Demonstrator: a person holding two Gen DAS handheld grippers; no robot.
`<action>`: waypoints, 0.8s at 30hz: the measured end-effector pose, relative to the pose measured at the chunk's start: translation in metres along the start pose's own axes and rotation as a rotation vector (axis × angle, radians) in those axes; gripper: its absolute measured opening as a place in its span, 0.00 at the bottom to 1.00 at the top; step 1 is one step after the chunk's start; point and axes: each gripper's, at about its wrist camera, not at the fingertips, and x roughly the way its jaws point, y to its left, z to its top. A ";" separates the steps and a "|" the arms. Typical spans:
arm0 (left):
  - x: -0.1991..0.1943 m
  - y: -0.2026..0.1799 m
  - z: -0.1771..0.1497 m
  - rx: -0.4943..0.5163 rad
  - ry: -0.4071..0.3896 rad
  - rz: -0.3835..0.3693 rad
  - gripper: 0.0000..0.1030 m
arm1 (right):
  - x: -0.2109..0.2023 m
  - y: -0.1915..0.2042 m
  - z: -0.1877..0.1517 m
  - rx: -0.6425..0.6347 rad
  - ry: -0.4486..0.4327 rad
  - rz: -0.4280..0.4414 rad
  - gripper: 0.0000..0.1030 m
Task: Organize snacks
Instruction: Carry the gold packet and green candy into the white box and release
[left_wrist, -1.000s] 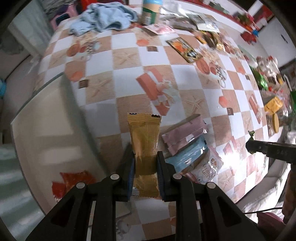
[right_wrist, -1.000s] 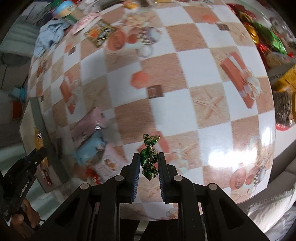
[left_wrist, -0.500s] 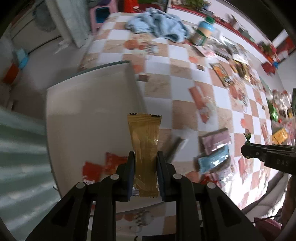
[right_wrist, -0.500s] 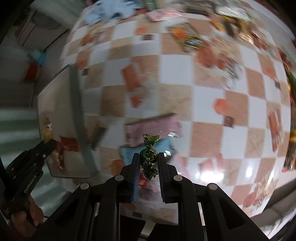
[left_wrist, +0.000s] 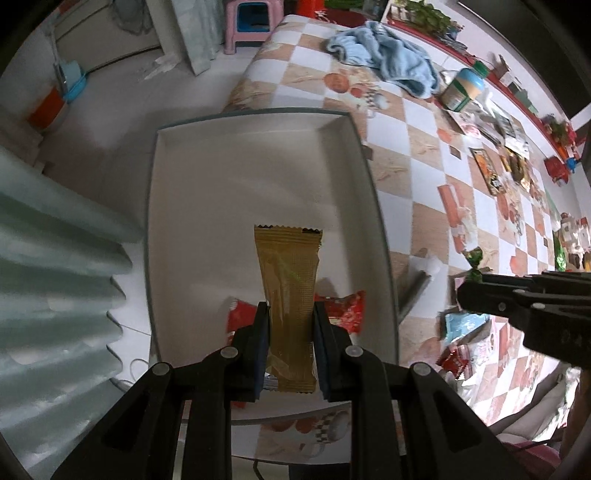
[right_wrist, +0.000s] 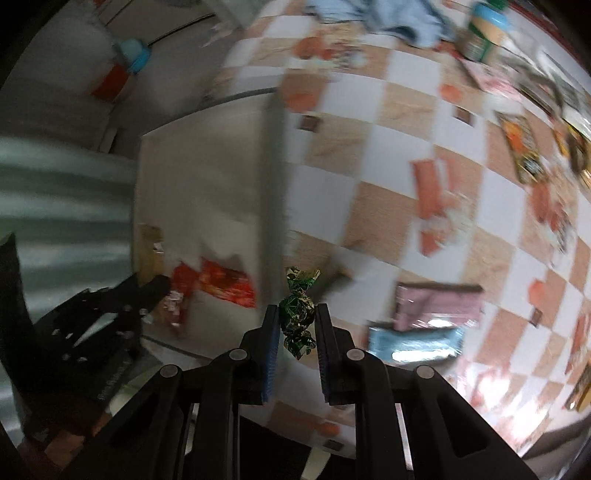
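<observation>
My left gripper (left_wrist: 290, 314) is shut on a long gold snack packet (left_wrist: 289, 280) and hangs over the white tray (left_wrist: 229, 177), above red wrappers (left_wrist: 347, 310) lying in its near end. My right gripper (right_wrist: 295, 317) is shut on a green foil candy (right_wrist: 297, 308), just right of the tray's (right_wrist: 207, 177) right wall. In the left wrist view the right gripper (left_wrist: 463, 286) reaches in from the right with the green candy (left_wrist: 474, 258) at its tip. The left gripper (right_wrist: 147, 291) shows dark at the left of the right wrist view.
The checkered tablecloth (left_wrist: 417, 155) carries a pink packet (right_wrist: 436, 306), a light blue packet (right_wrist: 413, 341), a blue towel (left_wrist: 388, 55), a jar (left_wrist: 461, 88) and several snack bags at the far right. The tray sits at the table's left edge beside a pale curtain (left_wrist: 55, 277).
Both grippers have swept left across the table, each keeping its snack. The left one went from the tablecloth to over the tray; the right one came up to the tray's right wall.
</observation>
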 end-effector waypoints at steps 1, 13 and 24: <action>0.001 0.004 0.000 -0.005 0.003 0.002 0.23 | 0.002 0.008 0.003 -0.019 0.002 0.002 0.19; 0.016 0.024 -0.001 -0.034 0.046 0.009 0.23 | 0.034 0.052 0.018 -0.092 0.066 0.013 0.19; 0.027 0.032 -0.002 -0.049 0.078 0.016 0.23 | 0.051 0.060 0.025 -0.096 0.098 0.005 0.19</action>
